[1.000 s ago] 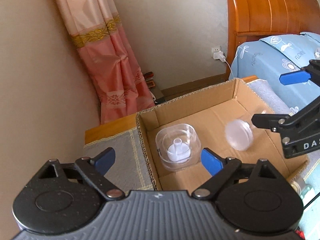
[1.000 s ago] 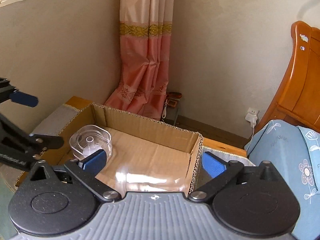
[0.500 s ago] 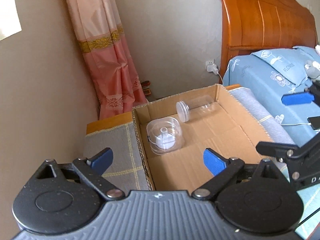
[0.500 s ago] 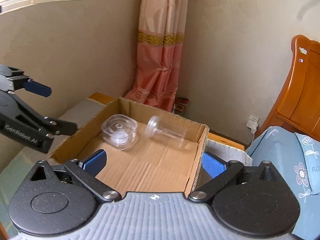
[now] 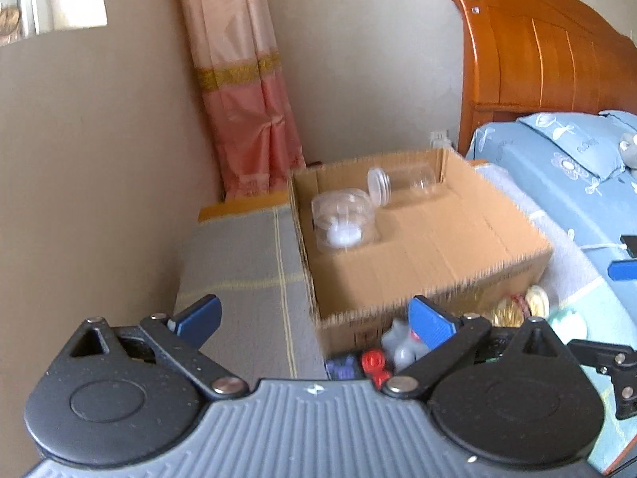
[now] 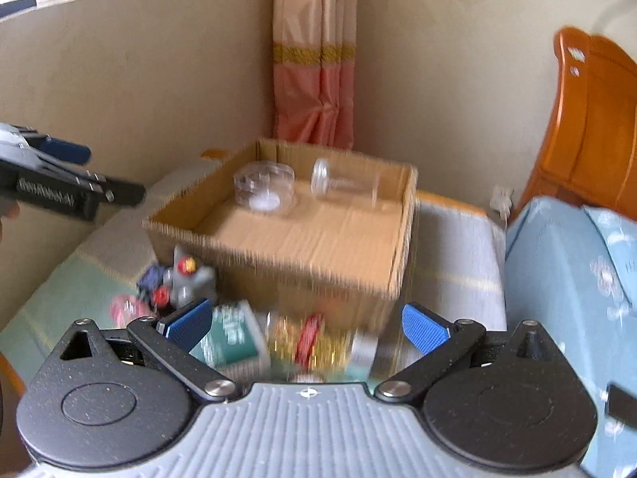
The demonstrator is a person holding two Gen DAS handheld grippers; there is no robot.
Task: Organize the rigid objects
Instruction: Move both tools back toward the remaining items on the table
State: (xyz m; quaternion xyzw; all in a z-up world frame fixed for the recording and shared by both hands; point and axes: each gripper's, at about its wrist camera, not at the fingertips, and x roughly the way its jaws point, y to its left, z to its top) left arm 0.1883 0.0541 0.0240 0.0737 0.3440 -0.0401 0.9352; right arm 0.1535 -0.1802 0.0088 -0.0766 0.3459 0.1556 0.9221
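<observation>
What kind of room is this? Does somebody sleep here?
Most likely a bedroom, so yes. A wooden headboard stands over blue flowered bedding, and a pink curtain hangs in the corner. A cardboard box sits beside the bed.

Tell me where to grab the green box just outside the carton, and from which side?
Grip the green box across its two upright side faces, coming down from above with the right tool, which is open right over it. The box looks rectangular and flat-sided, so opposite faces suit parallel fingers. Gold trinkets crowd its right side, so judge clearance carefully; the frame is blurred.
</observation>
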